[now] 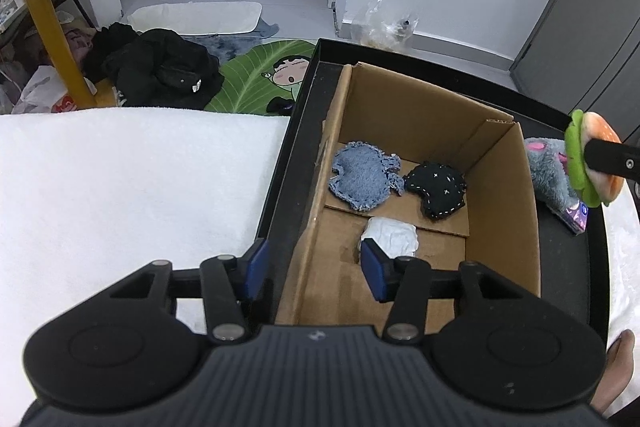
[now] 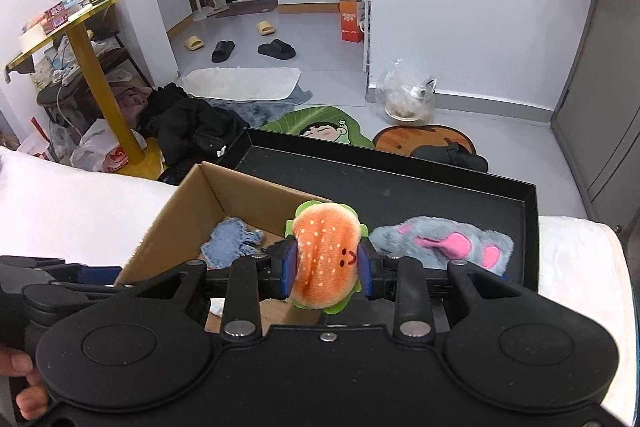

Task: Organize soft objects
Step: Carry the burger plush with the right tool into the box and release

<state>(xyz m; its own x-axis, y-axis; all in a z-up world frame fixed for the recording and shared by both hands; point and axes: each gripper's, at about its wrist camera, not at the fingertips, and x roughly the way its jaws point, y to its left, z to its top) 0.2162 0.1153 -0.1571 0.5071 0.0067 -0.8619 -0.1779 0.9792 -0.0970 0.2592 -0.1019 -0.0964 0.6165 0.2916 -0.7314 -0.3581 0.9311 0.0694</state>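
The right gripper point(image 2: 326, 263) is squeezing an orange plush burger point(image 2: 325, 254), hiding part of the brown cardboard box point(image 2: 182, 211). The left gripper point(image 1: 316, 269) is hanging half open and empty, straddling the box wall. The black tray point(image 2: 400, 187) is sitting on white bedding point(image 1: 120, 179); a fluffy grey toy point(image 2: 444, 241) is lying partly hidden.

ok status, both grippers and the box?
Right gripper shut on burger plush. Left gripper open, straddling cardboard box wall. Three soft items inside. Grey plush on tray; path clear.
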